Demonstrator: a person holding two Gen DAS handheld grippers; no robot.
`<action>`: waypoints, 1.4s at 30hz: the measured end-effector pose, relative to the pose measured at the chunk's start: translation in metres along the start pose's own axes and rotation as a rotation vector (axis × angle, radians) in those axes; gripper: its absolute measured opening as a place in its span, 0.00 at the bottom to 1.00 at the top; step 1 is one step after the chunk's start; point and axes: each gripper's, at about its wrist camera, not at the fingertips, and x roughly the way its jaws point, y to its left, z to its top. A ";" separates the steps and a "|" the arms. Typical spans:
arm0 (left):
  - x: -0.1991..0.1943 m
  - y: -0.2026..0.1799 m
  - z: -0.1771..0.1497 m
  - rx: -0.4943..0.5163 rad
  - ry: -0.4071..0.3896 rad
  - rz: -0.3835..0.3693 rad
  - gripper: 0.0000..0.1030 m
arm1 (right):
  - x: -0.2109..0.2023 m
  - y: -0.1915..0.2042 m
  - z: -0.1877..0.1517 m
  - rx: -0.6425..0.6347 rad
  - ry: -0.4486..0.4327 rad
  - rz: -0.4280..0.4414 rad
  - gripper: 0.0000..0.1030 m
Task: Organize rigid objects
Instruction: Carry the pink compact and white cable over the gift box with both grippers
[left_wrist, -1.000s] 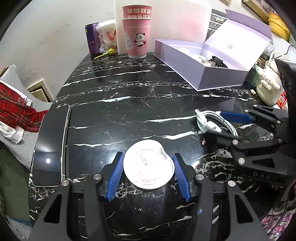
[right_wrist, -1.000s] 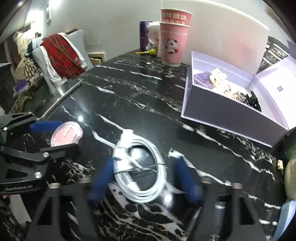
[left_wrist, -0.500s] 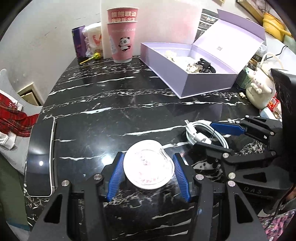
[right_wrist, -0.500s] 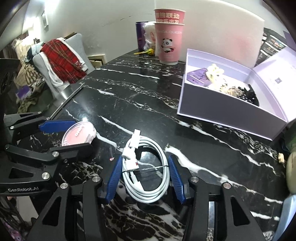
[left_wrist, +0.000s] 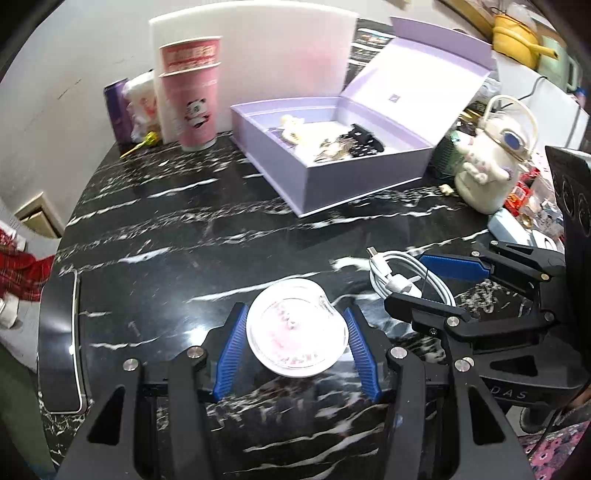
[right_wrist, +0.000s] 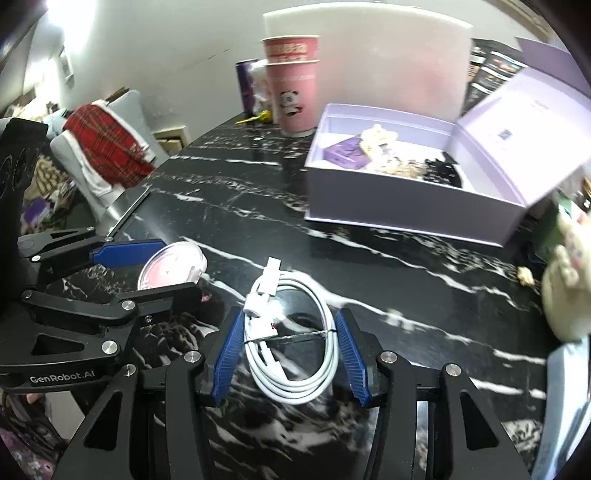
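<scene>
Status, left to right: our left gripper (left_wrist: 295, 350) has its jaws partly closed on the round clear lid (left_wrist: 297, 328), blue pads against both rims. Our right gripper (right_wrist: 288, 354) is likewise clamped on the coiled white cable (right_wrist: 291, 343), low centre of its frame. Versus a second ago, both loads have come up off the black marble worktop (left_wrist: 184, 229), and the open lilac box (left_wrist: 332, 173) now sits larger and nearer in the upper right of both frames. We read that as pickup done and carry toward the box underway; drop-off not yet made.

View differences: left wrist shows the cream character jug (left_wrist: 487, 173) at right whole, only a blurred edge in the right wrist view. Right wrist shows the purple item (right_wrist: 345, 151) inside the box and the red plaid cloth (right_wrist: 107, 147) at upper left more clearly.
</scene>
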 end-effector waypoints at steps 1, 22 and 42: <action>0.000 -0.004 0.001 0.009 -0.003 -0.005 0.52 | -0.003 -0.002 -0.001 0.007 -0.004 -0.008 0.49; -0.004 -0.056 0.026 0.110 -0.041 -0.072 0.51 | -0.051 -0.040 -0.019 0.111 -0.061 -0.118 0.49; 0.001 -0.054 0.068 0.118 -0.078 -0.069 0.52 | -0.055 -0.065 0.014 0.085 -0.095 -0.123 0.49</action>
